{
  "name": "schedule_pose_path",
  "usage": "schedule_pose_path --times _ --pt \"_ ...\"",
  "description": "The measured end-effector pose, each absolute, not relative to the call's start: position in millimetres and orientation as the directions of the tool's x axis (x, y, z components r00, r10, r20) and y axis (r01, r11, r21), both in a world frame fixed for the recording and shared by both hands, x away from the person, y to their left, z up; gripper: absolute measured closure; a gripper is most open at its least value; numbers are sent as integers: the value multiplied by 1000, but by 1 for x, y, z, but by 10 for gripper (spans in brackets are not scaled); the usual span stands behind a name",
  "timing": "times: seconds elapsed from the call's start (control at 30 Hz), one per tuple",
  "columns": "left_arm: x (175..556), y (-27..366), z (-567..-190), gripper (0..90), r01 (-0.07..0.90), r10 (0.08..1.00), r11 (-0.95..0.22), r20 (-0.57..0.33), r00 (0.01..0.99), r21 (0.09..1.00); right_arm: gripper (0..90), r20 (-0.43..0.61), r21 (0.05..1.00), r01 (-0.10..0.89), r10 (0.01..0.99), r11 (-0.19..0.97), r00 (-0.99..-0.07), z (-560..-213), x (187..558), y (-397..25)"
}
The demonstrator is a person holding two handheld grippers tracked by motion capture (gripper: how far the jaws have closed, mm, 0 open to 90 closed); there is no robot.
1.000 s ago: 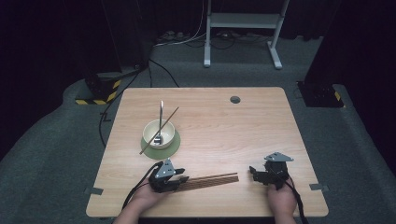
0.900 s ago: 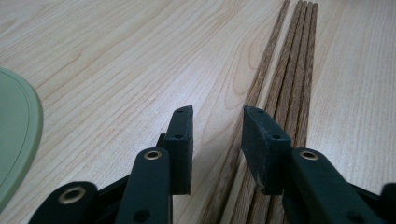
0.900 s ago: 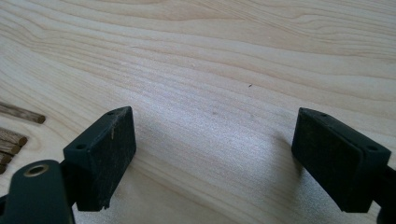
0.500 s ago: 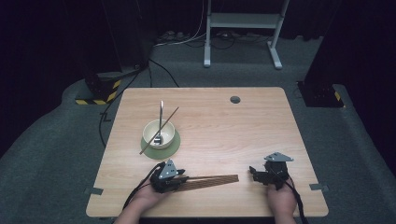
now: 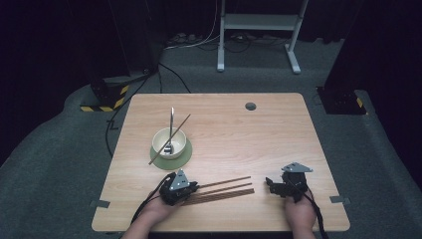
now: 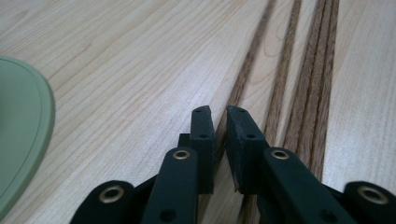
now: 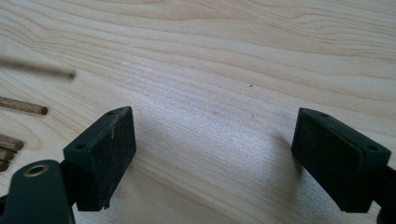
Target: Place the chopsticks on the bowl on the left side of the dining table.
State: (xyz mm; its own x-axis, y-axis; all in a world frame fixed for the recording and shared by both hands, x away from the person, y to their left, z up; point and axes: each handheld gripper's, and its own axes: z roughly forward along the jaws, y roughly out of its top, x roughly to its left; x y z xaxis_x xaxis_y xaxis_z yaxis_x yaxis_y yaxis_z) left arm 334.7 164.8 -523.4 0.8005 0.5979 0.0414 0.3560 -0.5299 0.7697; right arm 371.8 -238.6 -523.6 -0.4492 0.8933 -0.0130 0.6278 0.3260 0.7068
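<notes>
My left gripper (image 5: pixel 194 187) (image 6: pixel 219 113) is near the table's front edge, shut on one brown wooden chopstick (image 5: pixel 226 181) (image 6: pixel 252 60). That stick slants away from the other chopsticks (image 5: pixel 230 194) (image 6: pixel 308 93), which lie flat side by side to its right. My right gripper (image 5: pixel 269 183) (image 7: pixel 210 135) rests low over bare wood just past the sticks' far ends, open with nothing between its fingers. The ends of the chopsticks (image 7: pixel 25 106) show at the left of the right gripper view.
A cream bowl (image 5: pixel 171 151) stands on a green saucer (image 5: pixel 185 157) (image 6: pixel 18 140) behind my left gripper. A metal spoon (image 5: pixel 172 119) and another chopstick (image 5: pixel 179 128) lean in it. The wooden table (image 5: pixel 259 134) has a round hole (image 5: pixel 250 106) near its far edge.
The chopsticks lay as one tight bundle before. Now one stick, held in my left gripper, has swung apart from the rest at its far end. The right gripper has not moved.
</notes>
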Motion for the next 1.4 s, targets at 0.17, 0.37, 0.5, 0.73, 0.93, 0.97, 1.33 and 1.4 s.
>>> schedule_pose_path --times 0.17,0.37,0.5,0.73,0.93,0.97,1.33,1.4 --pt "335 168 -522 824 371 625 -526 52 779 765 135 -15 708 626 892 328 -451 -524 372 -239" --pt "340 180 -522 829 412 679 -502 51 732 760 135 -18 708 623 891 332 -453 -524 372 -239" --pt "341 188 -522 805 421 699 -488 54 713 764 135 -17 709 624 892 330 -452 -524 372 -239" --pt "341 188 -525 619 407 709 -508 100 698 759 135 -16 707 626 892 330 -452 -524 372 -239" --pt "342 189 -525 716 412 692 -502 68 719 761 135 -16 708 624 891 331 -454 -524 372 -239" --pt "342 189 -525 732 410 689 -504 67 722 761 135 -16 707 626 892 330 -452 -524 372 -239" --pt "343 192 -525 830 437 688 -477 15 725 763 135 -13 707 626 891 328 -453 -524 372 -238" --pt "344 192 -525 831 435 689 -480 20 725 762 135 -13 707 626 891 329 -453 -524 372 -238"
